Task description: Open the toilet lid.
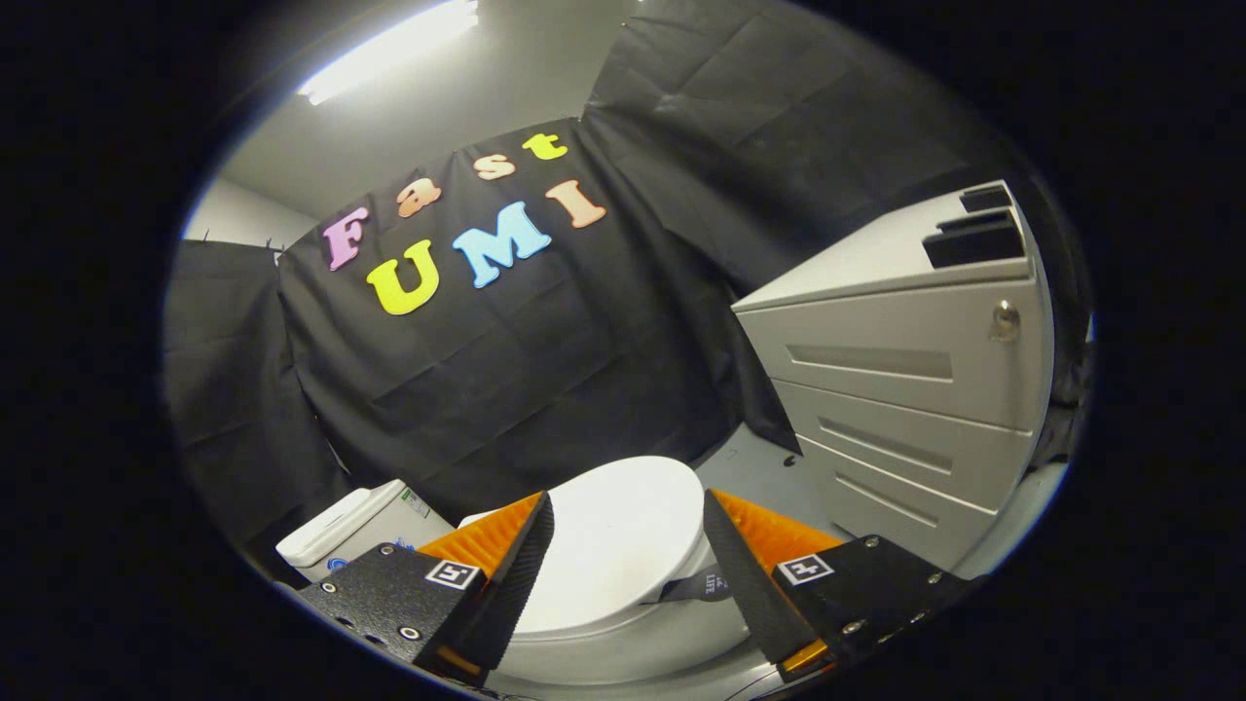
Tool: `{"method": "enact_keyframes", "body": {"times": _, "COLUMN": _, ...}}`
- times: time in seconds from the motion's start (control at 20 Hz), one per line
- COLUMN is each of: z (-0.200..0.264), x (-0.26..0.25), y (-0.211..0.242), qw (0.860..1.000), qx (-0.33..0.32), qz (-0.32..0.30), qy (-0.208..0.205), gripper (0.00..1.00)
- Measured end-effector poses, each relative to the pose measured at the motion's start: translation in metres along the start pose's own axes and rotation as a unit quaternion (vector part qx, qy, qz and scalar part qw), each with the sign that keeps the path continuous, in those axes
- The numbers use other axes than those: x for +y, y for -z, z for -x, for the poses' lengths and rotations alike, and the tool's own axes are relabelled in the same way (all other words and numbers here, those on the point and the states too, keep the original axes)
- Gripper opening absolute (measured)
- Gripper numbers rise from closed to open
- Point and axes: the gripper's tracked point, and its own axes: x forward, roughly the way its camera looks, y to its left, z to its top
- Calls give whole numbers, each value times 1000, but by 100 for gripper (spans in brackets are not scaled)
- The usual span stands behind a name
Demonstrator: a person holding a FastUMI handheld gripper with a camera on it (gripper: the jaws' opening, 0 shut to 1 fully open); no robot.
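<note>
Nearest to us, our gripper (628, 516) hangs above a white toilet, its two fingers spread wide apart and clamped on nothing. Between and just beyond them lies the toilet lid (613, 545) — closed, flat on the bowl. Past the toilet hangs the black cloth wall (545, 360). To the right stands a grey drawer cabinet (905, 389) with a keyhole lock (1004, 320) at its top corner. Left of the fingers sits the white cistern (355, 535) — partly hidden.

Black cloth wall (545, 370), grey drawer cabinet (905, 389) on pale floor (750, 467), ceiling strip light (389, 49) overhead.
</note>
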Motion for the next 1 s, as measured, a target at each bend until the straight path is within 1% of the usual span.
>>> {"method": "enact_keyframes", "body": {"times": 0.15, "z": 1, "x": -30, "y": 20, "qw": 998, "qx": 10, "qz": -58, "qy": 28, "gripper": 95}}
{"method": "enact_keyframes", "body": {"times": 0.3, "z": -6, "x": -50, "y": 40, "qw": 994, "qx": 23, "qz": -86, "qy": 64, "gripper": 94}}
{"method": "enact_keyframes", "body": {"times": 0.6, "z": -26, "x": -69, "y": 73, "qw": 984, "qx": 65, "qz": -146, "qy": 83, "gripper": 87}}
{"method": "enact_keyframes", "body": {"times": 0.7, "z": -34, "x": -74, "y": 81, "qw": 981, "qx": 73, "qz": -155, "qy": 92, "gripper": 82}}
{"method": "enact_keyframes", "body": {"times": 0.8, "z": -40, "x": -76, "y": 83, "qw": 980, "qx": 73, "qz": -159, "qy": 98, "gripper": 71}}
{"method": "enact_keyframes", "body": {"times": 0.85, "z": -42, "x": -79, "y": 85, "qw": 979, "qx": 75, "qz": -160, "qy": 103, "gripper": 63}}
{"method": "enact_keyframes", "body": {"times": 0.9, "z": -44, "x": -80, "y": 86, "qw": 978, "qx": 79, "qz": -163, "qy": 104, "gripper": 62}}
{"method": "enact_keyframes", "body": {"times": 1.0, "z": -47, "x": -75, "y": 85, "qw": 977, "qx": 80, "qz": -172, "qy": 94, "gripper": 59}}
